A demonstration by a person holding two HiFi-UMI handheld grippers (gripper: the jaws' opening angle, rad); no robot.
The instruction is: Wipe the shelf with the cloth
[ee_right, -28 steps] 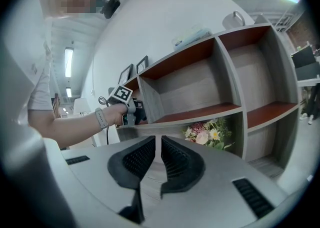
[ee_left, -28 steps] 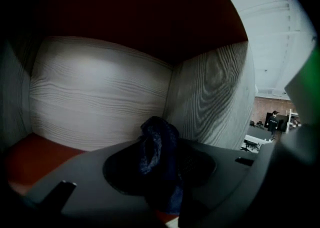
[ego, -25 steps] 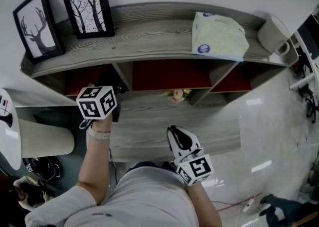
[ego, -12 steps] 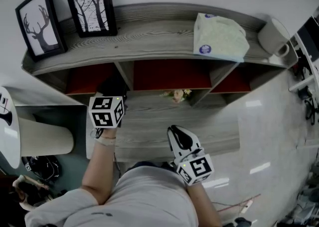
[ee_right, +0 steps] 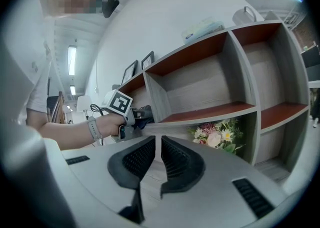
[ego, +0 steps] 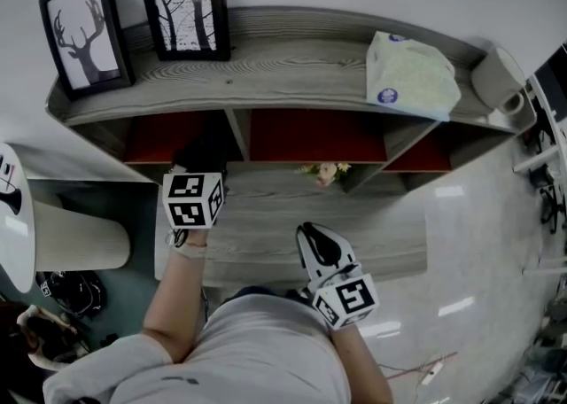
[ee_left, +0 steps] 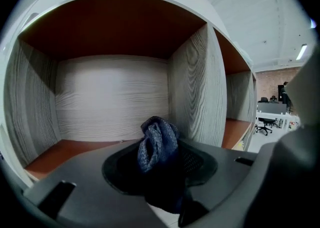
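The grey wood-grain shelf unit (ego: pixel 292 70) has open compartments lined in red. My left gripper (ee_left: pixel 160 158) is shut on a bunched dark blue cloth (ee_left: pixel 157 142) and points into the left compartment (ee_left: pixel 105 97), just in front of its red floor (ee_left: pixel 65 149). From the head view, the left gripper (ego: pixel 200 167) sits at that compartment's mouth, its marker cube (ego: pixel 193 200) behind it. My right gripper (ego: pixel 321 247) hangs lower, near my body, shut with nothing in it. The right gripper view shows its jaws (ee_right: pixel 158 164) together and the left gripper (ee_right: pixel 131 118) at the shelf edge.
Two framed tree and deer pictures (ego: pixel 186 8) stand on the shelf top at the left. A pale wipes packet (ego: pixel 412 74) and a roll (ego: pixel 498 79) lie at its right. Flowers (ego: pixel 324 172) sit in a lower compartment. A lamp shade (ego: pixel 75 243) stands at the left.
My left gripper has moved right and in toward the left compartment's opening with the cloth. The right gripper has stayed where it was. The head view has shifted slightly.
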